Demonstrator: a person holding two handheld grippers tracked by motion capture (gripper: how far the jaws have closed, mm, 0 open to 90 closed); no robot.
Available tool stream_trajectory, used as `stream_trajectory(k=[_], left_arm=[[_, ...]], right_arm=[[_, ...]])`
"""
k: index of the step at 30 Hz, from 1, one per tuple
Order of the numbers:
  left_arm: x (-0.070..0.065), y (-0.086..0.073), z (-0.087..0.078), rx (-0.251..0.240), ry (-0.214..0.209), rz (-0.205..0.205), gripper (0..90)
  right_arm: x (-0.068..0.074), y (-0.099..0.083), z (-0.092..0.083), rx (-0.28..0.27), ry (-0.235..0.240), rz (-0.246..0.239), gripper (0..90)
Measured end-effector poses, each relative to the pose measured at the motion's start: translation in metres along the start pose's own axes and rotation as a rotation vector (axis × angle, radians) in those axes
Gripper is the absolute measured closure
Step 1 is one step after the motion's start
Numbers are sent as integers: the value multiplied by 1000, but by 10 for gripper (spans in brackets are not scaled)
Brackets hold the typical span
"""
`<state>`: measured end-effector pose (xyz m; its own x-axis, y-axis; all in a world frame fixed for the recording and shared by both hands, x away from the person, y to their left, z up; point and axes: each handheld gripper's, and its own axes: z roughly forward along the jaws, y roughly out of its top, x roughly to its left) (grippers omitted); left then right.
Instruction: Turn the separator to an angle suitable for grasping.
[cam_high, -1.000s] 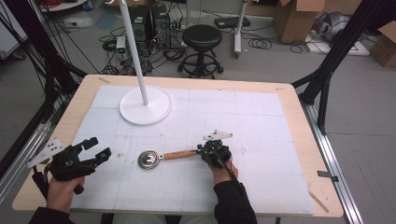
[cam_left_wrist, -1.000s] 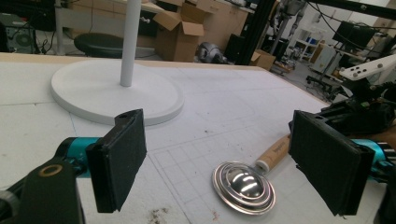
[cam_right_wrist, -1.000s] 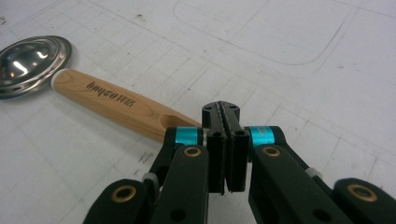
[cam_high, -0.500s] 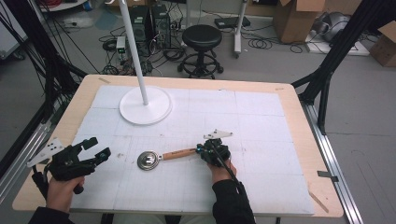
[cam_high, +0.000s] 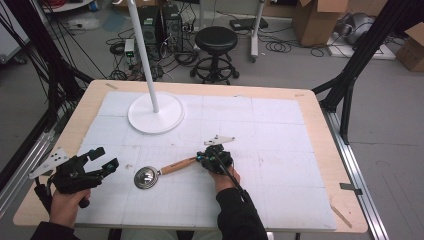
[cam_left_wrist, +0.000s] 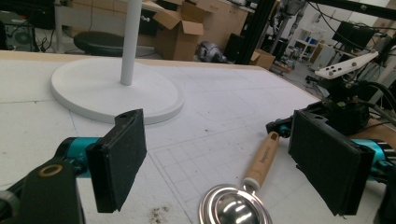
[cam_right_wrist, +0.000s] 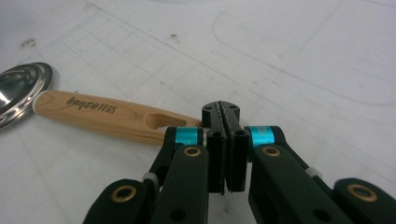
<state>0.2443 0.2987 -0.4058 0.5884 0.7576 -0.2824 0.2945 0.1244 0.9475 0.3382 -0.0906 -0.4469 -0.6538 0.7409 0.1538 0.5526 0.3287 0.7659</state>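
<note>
Right hand-held gripper (cam_right_wrist: 223, 122) pressed together, empty, touching end of wooden-handled steel scoop (cam_high: 162, 170). Left hand-held gripper (cam_left_wrist: 224, 161) spread. Advise: spread right jaws, straddle handle squarely.

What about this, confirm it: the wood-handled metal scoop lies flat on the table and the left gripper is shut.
Wrong on one point: the left gripper is open, its jaws wide apart, as the left gripper view shows. The wood-handled metal scoop does lie flat on the table.

- Left gripper (cam_high: 102, 159): held low at the table's near left, jaws spread wide apart.
- Right gripper (cam_high: 210, 156): mid-table, jaws pressed together.
</note>
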Motion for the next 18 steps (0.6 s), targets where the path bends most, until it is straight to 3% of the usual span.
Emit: stream_trajectory(k=[6,10,12,16,18], left_arm=[[0,0,0,3,-1,2,196],[0,0,0,5,-4,2,196],[0,-1,0,5,-4,1,196],[0,-1,0,7,-5,0,196],[0,-1,0,8,-6,0,196]], right_arm=[[14,11,16,1,30,-27,888],[26,17,30,-5,80,-43,888],[32,21,34,-33,95,-40,861],[26,23,24,-36,63,-27,813],[20,24,9,-59,44,-27,793]])
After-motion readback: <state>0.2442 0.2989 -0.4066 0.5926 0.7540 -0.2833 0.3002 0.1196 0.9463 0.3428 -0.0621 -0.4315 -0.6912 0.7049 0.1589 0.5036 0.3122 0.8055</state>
